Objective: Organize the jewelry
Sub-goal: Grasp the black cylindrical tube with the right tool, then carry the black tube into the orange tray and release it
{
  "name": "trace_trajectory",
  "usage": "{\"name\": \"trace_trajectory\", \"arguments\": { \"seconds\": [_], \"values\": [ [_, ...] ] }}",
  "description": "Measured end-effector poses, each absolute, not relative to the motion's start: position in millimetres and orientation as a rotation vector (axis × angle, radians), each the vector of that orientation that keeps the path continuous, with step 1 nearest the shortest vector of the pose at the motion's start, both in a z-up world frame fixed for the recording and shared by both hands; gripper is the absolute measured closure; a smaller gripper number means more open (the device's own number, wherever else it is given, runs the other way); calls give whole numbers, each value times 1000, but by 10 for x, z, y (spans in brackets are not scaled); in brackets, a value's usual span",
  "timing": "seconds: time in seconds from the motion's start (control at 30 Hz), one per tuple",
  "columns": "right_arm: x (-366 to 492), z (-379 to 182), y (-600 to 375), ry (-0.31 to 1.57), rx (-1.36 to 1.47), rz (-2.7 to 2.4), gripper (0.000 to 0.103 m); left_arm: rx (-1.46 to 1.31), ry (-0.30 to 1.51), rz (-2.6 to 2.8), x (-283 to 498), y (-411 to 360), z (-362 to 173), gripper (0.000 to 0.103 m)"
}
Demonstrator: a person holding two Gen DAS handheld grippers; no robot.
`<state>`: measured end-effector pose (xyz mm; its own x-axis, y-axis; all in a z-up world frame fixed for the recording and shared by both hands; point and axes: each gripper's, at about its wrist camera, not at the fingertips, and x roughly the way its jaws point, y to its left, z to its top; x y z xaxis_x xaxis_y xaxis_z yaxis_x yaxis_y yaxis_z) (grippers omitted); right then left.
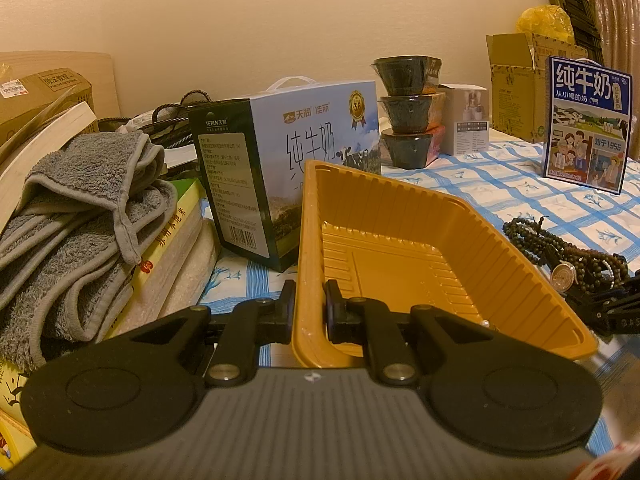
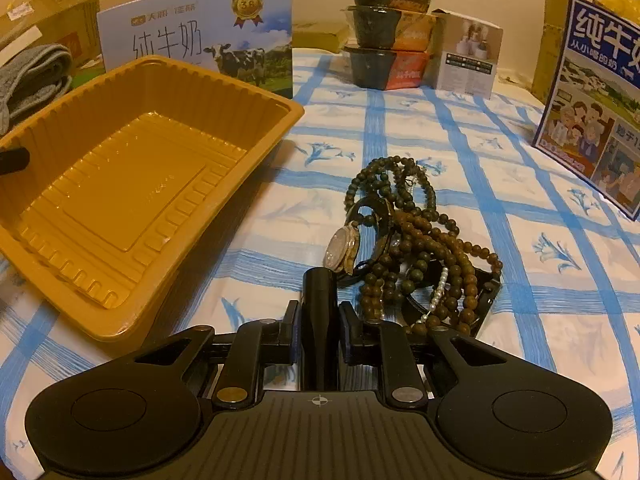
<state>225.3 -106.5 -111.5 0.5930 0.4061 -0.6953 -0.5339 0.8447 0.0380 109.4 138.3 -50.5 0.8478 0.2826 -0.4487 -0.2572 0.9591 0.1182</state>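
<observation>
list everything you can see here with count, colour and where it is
tray: one, orange, left on the cloth, tilted, rim held
bead strands: tangled pile, brown and dark green, centre of cloth
watch: one, silver face, left edge of the pile
black strap: one, black, between the right jaws
milk boxes: two, blue and white, one behind the tray, one far right
bowls: three, dark, stacked at the back
towel: one, grey, far left on books
tablecloth: one, blue-checked white
left gripper: black, shut on tray rim
right gripper: black, closed on the strap
</observation>
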Motion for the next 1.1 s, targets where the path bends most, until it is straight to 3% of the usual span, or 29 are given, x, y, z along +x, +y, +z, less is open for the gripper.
{"name": "trace_trajectory", "arguments": {
  "seconds": [0.5,1.1],
  "values": [
    [2114,-391,-959,678,129,736,84,53,481,285,1096,1390,-509,90],
    [2065,-812,-153,792,110,802,84,45,483,283,1085,1392,-547,90]
  ]
}}
